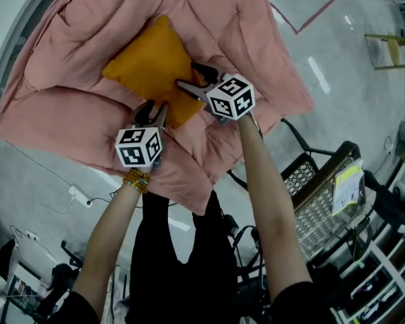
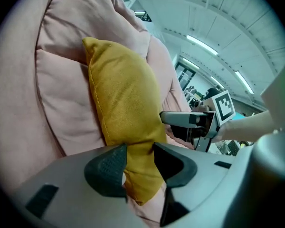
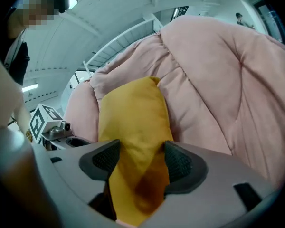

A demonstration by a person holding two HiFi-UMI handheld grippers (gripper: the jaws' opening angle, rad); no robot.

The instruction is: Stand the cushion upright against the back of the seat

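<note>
The left gripper (image 1: 153, 108) is held with its jaws apart, and a corner of the soft yellow square cushion (image 1: 148, 63) is seen loose between them. The right gripper (image 1: 187, 76) is opened wide around the next corner. The cushion is stood up in the middle of the puffy pink cloth seat (image 1: 67, 113) and is leaned on its back.

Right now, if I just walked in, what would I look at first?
The bright mustard-yellow cushion pops out, propped against the back of a big puffy pink seat. At its lower edge sit the left gripper and right gripper, each topped with a black-and-white marker cube, jaws open around a cushion corner.
</note>
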